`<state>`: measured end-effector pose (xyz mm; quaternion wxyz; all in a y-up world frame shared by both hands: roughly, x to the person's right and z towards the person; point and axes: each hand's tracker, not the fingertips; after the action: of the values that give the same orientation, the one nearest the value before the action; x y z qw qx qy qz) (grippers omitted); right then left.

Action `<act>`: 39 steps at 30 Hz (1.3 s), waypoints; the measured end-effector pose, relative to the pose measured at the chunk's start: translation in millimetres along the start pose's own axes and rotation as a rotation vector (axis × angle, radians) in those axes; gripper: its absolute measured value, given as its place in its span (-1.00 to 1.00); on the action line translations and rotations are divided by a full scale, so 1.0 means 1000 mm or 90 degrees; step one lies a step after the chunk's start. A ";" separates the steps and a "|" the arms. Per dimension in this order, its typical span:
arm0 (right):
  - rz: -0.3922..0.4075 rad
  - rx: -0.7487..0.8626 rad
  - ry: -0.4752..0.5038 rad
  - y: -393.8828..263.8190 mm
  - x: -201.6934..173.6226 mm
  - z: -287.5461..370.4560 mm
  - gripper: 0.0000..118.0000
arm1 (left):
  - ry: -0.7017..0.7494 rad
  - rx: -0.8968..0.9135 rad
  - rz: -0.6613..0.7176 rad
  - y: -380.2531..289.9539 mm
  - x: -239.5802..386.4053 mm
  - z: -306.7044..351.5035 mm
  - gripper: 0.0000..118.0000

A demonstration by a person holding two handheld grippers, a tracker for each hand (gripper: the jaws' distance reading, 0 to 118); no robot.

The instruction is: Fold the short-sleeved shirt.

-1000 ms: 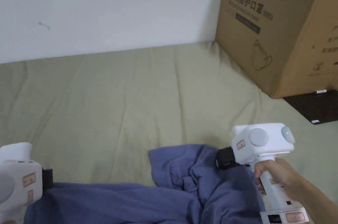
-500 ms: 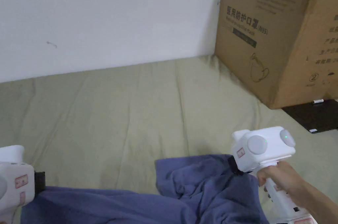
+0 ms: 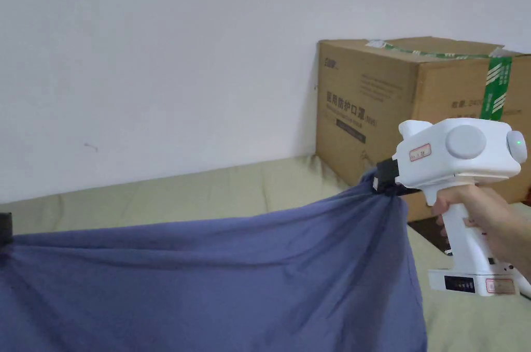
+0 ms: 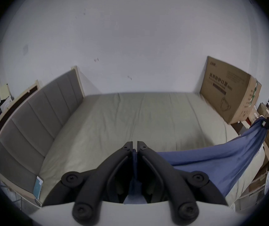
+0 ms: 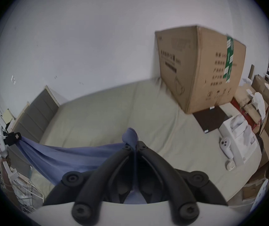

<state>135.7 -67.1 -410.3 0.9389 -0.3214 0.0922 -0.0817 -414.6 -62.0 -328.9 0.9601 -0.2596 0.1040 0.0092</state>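
Over on the left, the left gripper (image 4: 134,148) has its two black jaws squeezed tight on one edge of the blue short-sleeved shirt (image 3: 223,275), and a thin strip of blue cloth sits between them. From there the shirt stretches across like a hanging sheet, up in the air above the green bed sheet (image 3: 218,192), with its lower part drooping down. On the right, the right gripper (image 3: 383,182) has its jaws pinched shut on the other edge, and a little bunch of blue cloth pokes out past the tips in the right gripper view. A hand (image 3: 466,208) holds the white handle of that gripper. Behind it, a big cardboard box (image 3: 373,109) stands on the bed against the white wall (image 3: 155,57).
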 end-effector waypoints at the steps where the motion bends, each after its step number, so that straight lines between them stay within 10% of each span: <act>1: 0.009 0.016 -0.003 0.009 -0.003 0.010 -0.99 | -0.003 0.015 -0.012 0.009 -0.001 0.008 -0.95; 19: -0.077 0.159 0.021 0.211 -0.088 0.037 -0.99 | 0.119 0.123 0.040 0.223 -0.030 0.011 -0.95; 39: 0.013 0.216 0.009 0.293 -0.140 -0.068 -0.99 | 0.177 0.213 0.058 0.307 -0.045 -0.109 -0.95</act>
<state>12.5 151.6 -627.6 0.9798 -0.1567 0.0873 -0.0885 -501.7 150.3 -564.4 0.9647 -0.0908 0.2470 -0.0005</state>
